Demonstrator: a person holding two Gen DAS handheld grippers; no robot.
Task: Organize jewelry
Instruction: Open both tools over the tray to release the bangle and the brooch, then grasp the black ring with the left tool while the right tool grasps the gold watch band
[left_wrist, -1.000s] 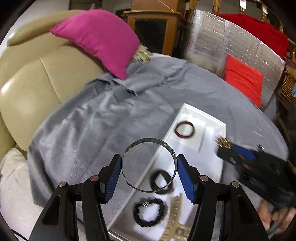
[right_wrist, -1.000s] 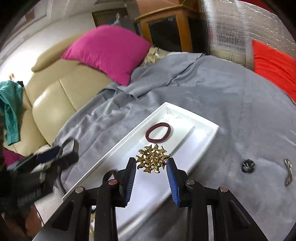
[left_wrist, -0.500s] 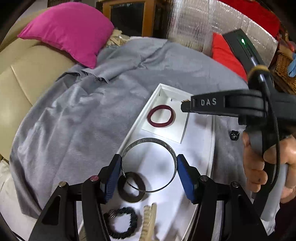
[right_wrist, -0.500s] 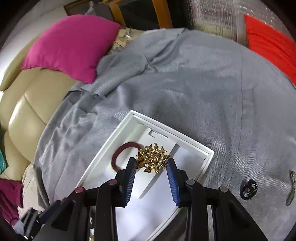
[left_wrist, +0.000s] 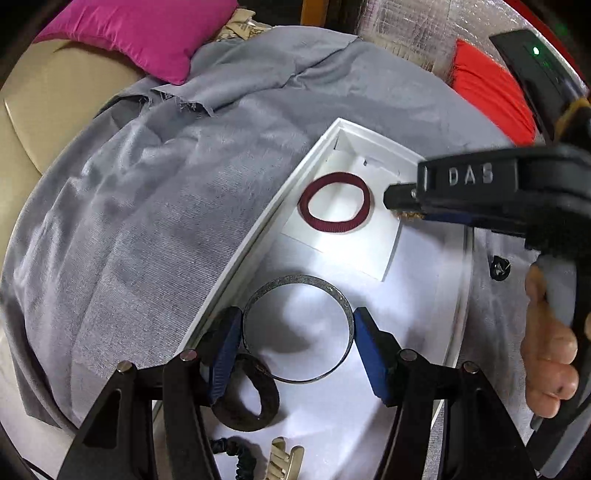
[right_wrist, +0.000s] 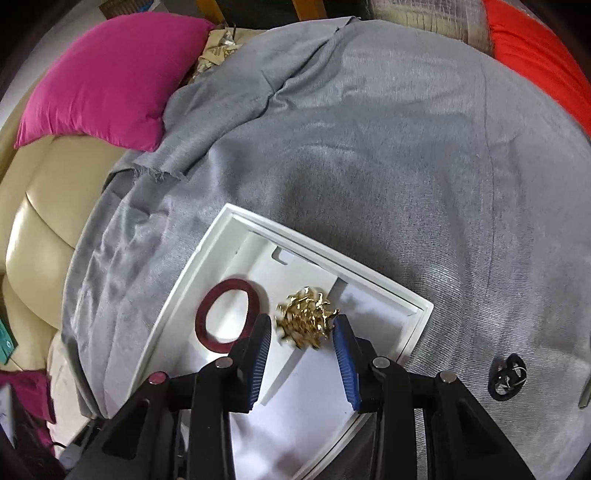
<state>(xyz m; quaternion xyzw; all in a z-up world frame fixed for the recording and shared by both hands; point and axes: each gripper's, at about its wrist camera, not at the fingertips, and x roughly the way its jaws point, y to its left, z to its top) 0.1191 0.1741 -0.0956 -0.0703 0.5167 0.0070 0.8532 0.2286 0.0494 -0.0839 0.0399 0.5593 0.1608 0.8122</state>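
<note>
Gold brooch (right_wrist: 307, 318) loose between your right gripper (right_wrist: 303, 352)'s opening jaws over the white tray (right_wrist: 421, 308) beside the maroon band (right_wrist: 227, 317), silver bangle (left_wrist: 297, 328) clamped in your left gripper (left_wrist: 295, 350) above it; black clip (right_wrist: 506, 376) on the cloth still unsorted

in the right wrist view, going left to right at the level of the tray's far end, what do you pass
maroon hair tie → gold brooch, between the opening right gripper jaws → tray rim → grey cloth → small black clip
</note>
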